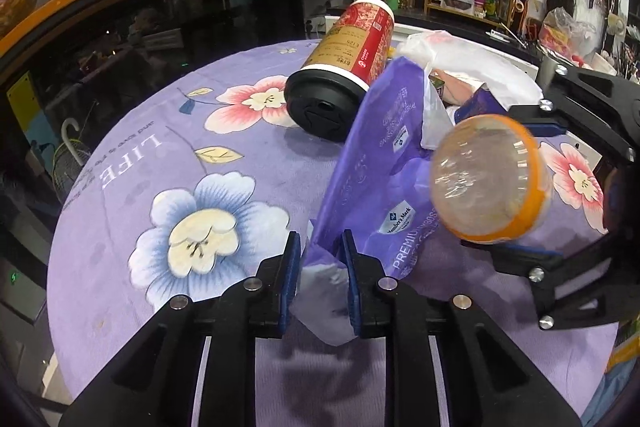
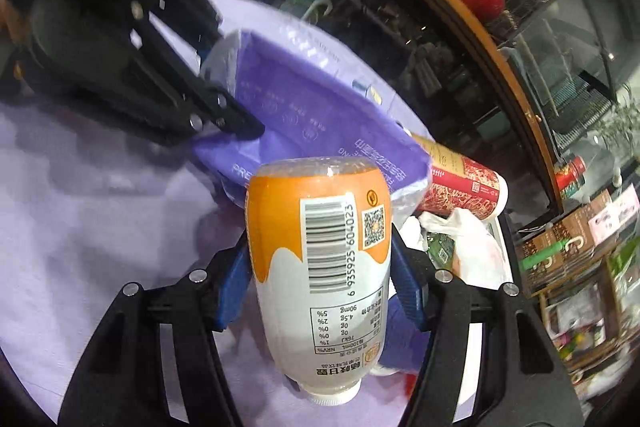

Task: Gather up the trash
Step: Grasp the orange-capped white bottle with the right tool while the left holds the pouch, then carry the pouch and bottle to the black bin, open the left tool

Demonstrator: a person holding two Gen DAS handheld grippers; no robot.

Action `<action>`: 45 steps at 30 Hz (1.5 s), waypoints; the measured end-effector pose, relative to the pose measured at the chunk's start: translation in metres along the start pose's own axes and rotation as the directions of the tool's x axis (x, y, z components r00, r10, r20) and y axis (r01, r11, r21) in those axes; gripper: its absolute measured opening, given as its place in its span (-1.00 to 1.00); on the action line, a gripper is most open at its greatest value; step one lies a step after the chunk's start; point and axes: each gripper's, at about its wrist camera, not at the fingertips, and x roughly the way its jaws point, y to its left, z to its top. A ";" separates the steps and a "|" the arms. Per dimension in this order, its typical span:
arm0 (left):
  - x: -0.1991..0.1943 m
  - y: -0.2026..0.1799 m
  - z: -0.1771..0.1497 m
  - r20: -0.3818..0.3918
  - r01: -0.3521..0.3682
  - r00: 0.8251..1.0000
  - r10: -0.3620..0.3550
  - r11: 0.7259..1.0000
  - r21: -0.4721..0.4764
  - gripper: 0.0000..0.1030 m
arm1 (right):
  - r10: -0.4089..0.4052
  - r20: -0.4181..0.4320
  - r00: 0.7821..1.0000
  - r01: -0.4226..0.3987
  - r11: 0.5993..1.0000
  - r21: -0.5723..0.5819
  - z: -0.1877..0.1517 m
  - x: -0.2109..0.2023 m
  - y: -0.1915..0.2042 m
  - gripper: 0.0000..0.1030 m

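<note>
1. Left wrist view: the left gripper (image 1: 320,283) sits at 6 o'clock. Its two blue pads are close together and pinch the edge of a purple plastic bag (image 1: 372,163), which rises from the pads toward 12 o'clock.
2. Same view: the right gripper (image 1: 532,187) comes in from 3 o'clock and holds a bottle (image 1: 488,183) with an orange label. The clear bottom of the bottle faces the camera, just beside the bag.
3. Same view: a red and gold cup (image 1: 352,55) with a black lid lies on its side on the flowered purple tablecloth (image 1: 160,187), at 12 o'clock from the bag. A white plastic bag (image 1: 472,67) lies toward 1 o'clock.
4. Right wrist view: the right gripper (image 2: 320,291) stands about half open, and its blue pads (image 2: 232,287) press on both sides of the bottle (image 2: 320,255). The white cap points to 6 o'clock, the bottom to 12 o'clock.
5. Same view: the open mouth of the purple plastic bag (image 2: 320,115) is just above the bottle bottom. The left gripper (image 2: 224,115) holds the bag rim at 10 o'clock.
6. Same view: the red and gold cup (image 2: 464,187) lies at 3 o'clock from the bag, and the white plastic bag (image 2: 468,239) is below it.
</note>
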 end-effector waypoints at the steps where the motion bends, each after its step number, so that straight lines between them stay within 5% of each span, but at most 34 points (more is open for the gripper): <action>1: -0.004 0.000 -0.002 0.004 -0.002 1.000 0.002 1.000 -0.005 -0.60 | 0.001 0.013 1.000 -0.001 1.000 0.021 -0.001 -0.005 0.002 0.21; 12: -0.052 -0.022 -0.027 0.051 -0.006 0.999 0.007 1.000 -0.017 -0.60 | -0.044 0.135 0.990 0.003 0.957 0.289 -0.023 -0.081 0.004 0.20; 18: -0.066 -0.066 -0.024 0.075 0.040 0.996 -0.043 0.998 0.042 -0.60 | -0.120 0.149 0.982 0.031 0.868 0.496 -0.063 -0.123 -0.027 0.20; 25: -0.062 -0.148 -0.012 0.073 0.146 0.985 -0.158 0.978 0.149 -0.60 | -0.286 0.030 0.958 0.207 0.759 0.618 -0.142 -0.178 -0.056 0.20; 37: -0.014 -0.329 0.004 -0.093 0.382 0.923 -0.373 0.858 0.345 -0.60 | -0.463 -0.298 0.835 0.525 0.504 0.686 -0.294 -0.265 -0.083 0.20; 43: 0.028 -0.399 0.002 -0.157 0.350 0.937 -0.313 0.835 0.425 -0.60 | -0.485 -0.417 0.769 0.624 0.424 0.657 -0.343 -0.288 -0.084 0.20; 45: 0.043 -0.409 -0.001 -0.186 0.346 0.938 -0.294 0.836 0.425 -0.60 | -0.474 -0.438 0.763 0.631 0.403 0.663 -0.352 -0.289 -0.085 0.20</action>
